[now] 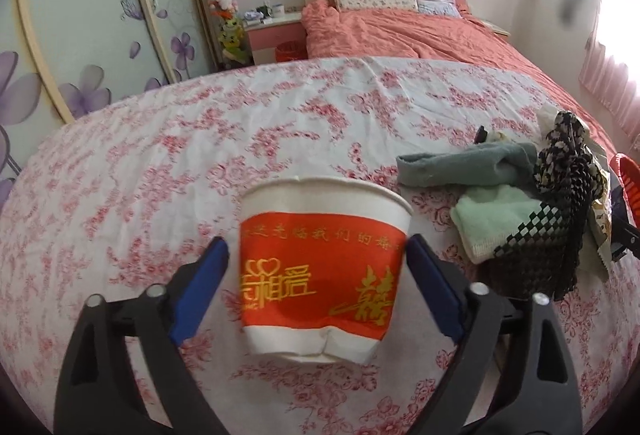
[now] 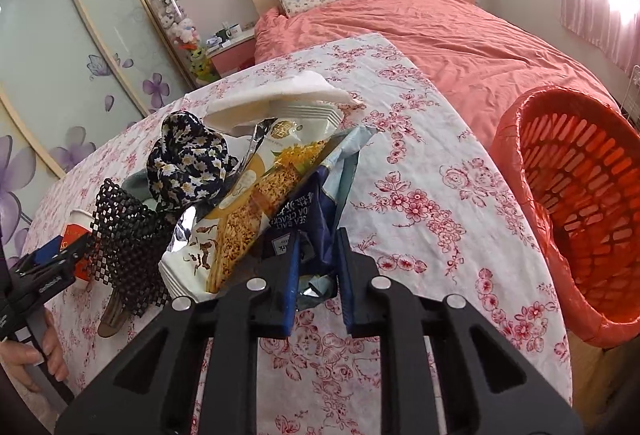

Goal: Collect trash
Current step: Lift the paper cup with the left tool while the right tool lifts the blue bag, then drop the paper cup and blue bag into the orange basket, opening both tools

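Paper cup point(image 1: 324, 271): one, between the left gripper point(image 1: 318, 275) fingers, on the floral tablecloth point(image 1: 200, 139).
Left jaws wide, blue pads just beside the cup walls, contact unclear. Right gripper point(image 2: 316, 275) narrow, clamped on one dark blue cracker wrapper point(image 2: 308, 231); two more snack bags adjacent. One orange basket point(image 2: 576, 203) at table's right edge.

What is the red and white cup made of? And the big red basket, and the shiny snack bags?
The cup looks like thin matte paper: its bottom edge is dented and creased. The basket looks like hard plastic, moulded with rows of slots, with what seems a thin red bag over its rim. The snack bags look like glossy plastic film with silvery foil inside, crinkled and reflecting light.
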